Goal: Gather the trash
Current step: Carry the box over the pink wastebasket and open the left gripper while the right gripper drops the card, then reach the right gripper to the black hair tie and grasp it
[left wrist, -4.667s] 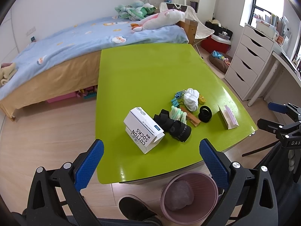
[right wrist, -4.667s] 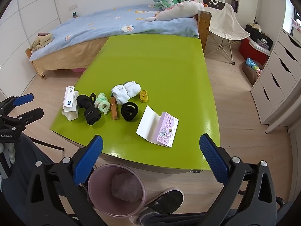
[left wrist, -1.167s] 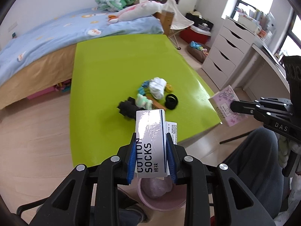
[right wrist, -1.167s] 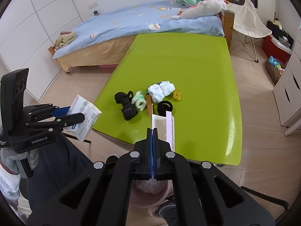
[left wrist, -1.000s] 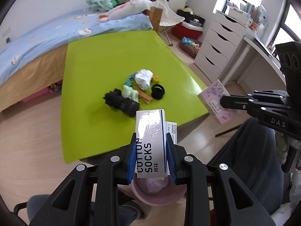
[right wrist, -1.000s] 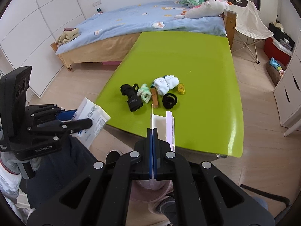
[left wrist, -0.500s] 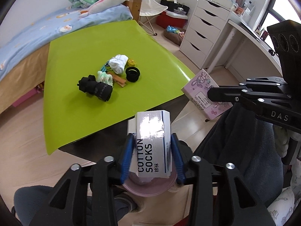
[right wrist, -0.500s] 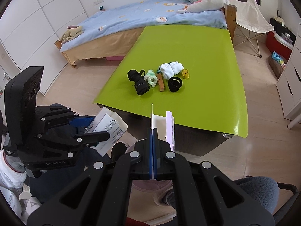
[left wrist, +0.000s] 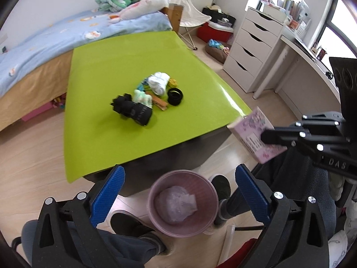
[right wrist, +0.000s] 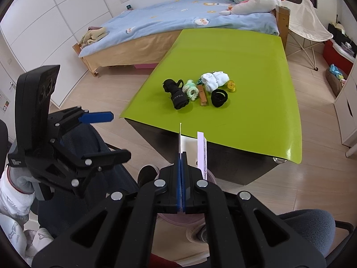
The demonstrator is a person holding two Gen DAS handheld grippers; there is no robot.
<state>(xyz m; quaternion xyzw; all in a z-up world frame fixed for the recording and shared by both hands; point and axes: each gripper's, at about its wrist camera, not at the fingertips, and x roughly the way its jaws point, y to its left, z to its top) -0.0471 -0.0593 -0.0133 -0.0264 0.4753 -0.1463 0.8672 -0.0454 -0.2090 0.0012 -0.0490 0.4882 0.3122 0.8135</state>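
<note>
My left gripper (left wrist: pixel 178 187) is open and empty, right above the pink trash bin (left wrist: pixel 183 202) on the floor; the bin holds a crumpled clear bag. The sock box is not visible. My right gripper (right wrist: pixel 181 163) is shut on a thin pink-and-white printed carton (right wrist: pixel 200 149), seen edge-on above the bin's rim. In the left wrist view the carton (left wrist: pixel 256 138) hangs to the right of the bin, held by the right gripper (left wrist: pixel 267 137). The left gripper (right wrist: pixel 104 134) shows open in the right wrist view.
The green table (left wrist: pixel 125 67) carries a black rolled item (left wrist: pixel 132 110), white socks (left wrist: pixel 159 82), a black ring (left wrist: pixel 175 93), a wooden clip and small bits. My legs and shoes flank the bin. A bed (left wrist: pixel 55 38) stands behind, white drawers (left wrist: pixel 252 51) to the right.
My left gripper opened and the cotton socks box left its jaws; it is no longer in view. The right gripper still holds the carton and has drawn back toward the bin.
</note>
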